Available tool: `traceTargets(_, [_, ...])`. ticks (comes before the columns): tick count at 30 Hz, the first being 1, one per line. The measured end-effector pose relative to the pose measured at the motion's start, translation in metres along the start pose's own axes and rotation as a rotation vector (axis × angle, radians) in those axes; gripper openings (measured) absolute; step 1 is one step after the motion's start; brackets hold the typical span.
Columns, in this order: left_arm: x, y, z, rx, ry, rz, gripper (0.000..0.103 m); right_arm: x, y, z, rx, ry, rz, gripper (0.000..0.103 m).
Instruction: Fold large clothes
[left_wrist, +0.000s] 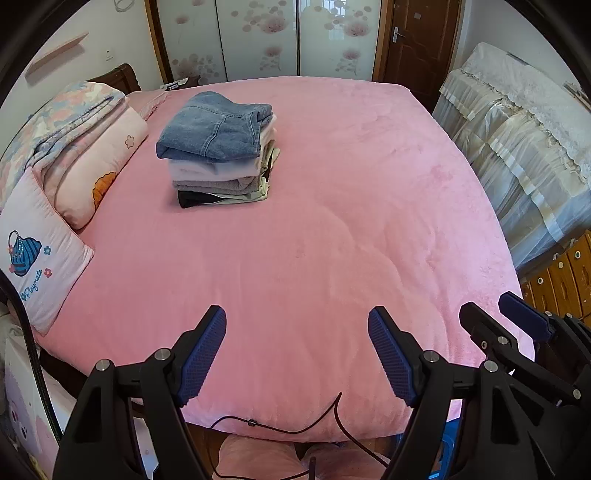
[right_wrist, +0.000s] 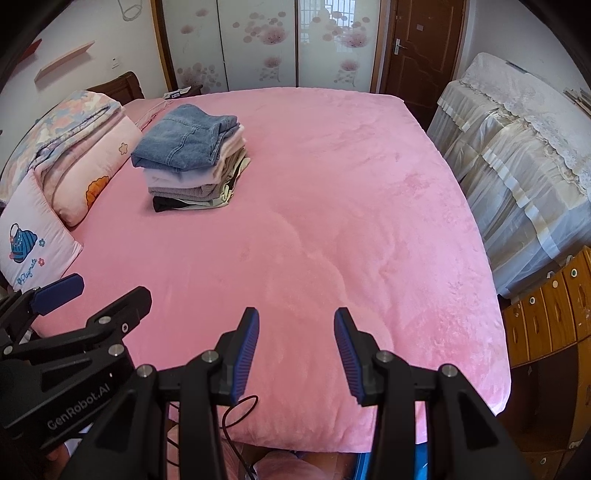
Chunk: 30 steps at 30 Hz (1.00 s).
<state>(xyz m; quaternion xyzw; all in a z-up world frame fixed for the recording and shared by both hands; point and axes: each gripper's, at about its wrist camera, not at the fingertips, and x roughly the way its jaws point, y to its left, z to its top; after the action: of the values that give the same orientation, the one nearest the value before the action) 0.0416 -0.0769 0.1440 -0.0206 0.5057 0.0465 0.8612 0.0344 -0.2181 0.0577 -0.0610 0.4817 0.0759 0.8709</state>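
Both idle: left gripper (left_wrist: 297, 325) is gaping wide, right gripper (right_wrist: 296, 328) is sitting half open, neither holding anything. Folded stack (left_wrist: 219, 151) is sitting at 11 o'clock on the bed (left_wrist: 332, 221), jeans (left_wrist: 214, 125) topping it. Judging no unfolded garment is showing; fetch the next, spreading it flat mid-bed.

My pink bed (left_wrist: 332, 221) carries a stack of clothes (left_wrist: 218, 151) at eleven o'clock: blue denim on top, then pale pink, grey, cream, black. My tools wear ribbed blue pads (left_wrist: 203, 354) on black arms.
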Motion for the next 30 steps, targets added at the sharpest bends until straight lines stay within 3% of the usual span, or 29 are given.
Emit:
traceTargets(10, [0.019, 0.001, 0.001, -0.001, 0.058, -0.009, 0.078, 0.018, 0.001, 0.001, 0.03, 0.055, 0.004, 0.043])
traceTargets(30, [0.028, 0.003, 0.006, -0.001, 0.091, -0.017, 0.078, 0.023, 0.0, 0.002, 0.035, 0.069, 0.002, 0.043])
